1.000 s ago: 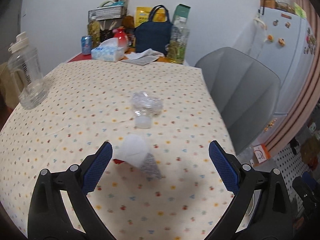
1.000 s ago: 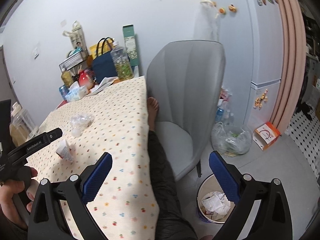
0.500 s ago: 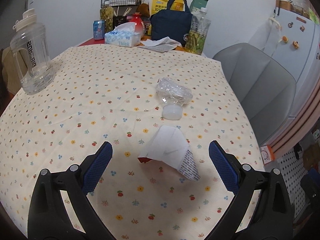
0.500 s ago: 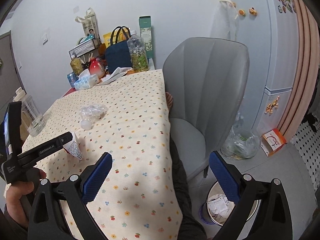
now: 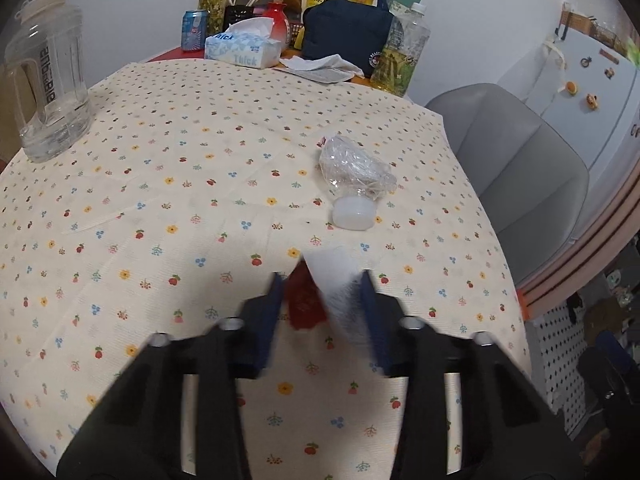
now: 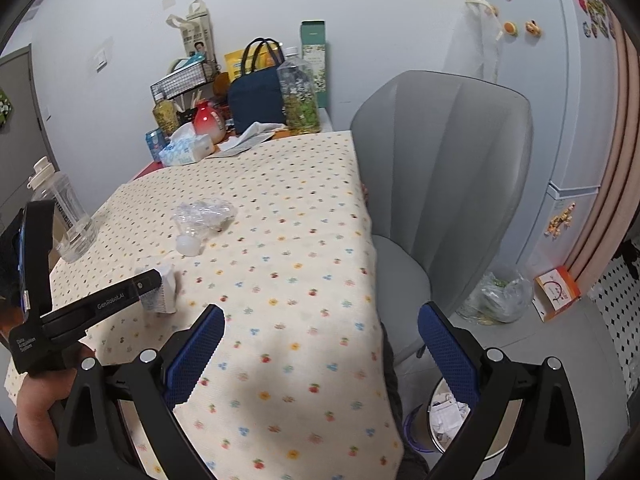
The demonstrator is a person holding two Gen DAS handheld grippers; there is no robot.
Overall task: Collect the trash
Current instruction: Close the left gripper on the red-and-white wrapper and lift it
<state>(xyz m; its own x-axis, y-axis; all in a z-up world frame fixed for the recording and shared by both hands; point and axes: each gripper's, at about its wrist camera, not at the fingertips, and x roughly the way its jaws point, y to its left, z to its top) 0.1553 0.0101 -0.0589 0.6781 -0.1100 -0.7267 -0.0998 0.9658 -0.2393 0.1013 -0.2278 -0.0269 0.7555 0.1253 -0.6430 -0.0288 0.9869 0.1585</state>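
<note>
My left gripper [image 5: 322, 280] has closed on a white and red crumpled wrapper [image 5: 332, 280] lying on the flowered tablecloth [image 5: 180, 184]; the same gripper [image 6: 154, 280] and wrapper [image 6: 164, 294] show in the right wrist view. A crushed clear plastic bottle [image 5: 354, 180] with a white cap lies just beyond it, and also shows in the right wrist view [image 6: 202, 216]. My right gripper [image 6: 320, 344] is open and empty above the table's near right edge. A trash bin [image 6: 452, 420] with paper scraps stands on the floor below right.
A large clear water jug [image 5: 48, 84] stands at the table's left. A tissue box [image 5: 240, 50], dark bag [image 5: 346, 32], bottles and cans crowd the far end. A grey chair [image 6: 436, 200] sits at the table's right, a fridge [image 6: 560, 80] beyond.
My left gripper has moved forward and down onto the wrapper and its jaws have closed on it. The right gripper has swung slightly toward the table, still open.
</note>
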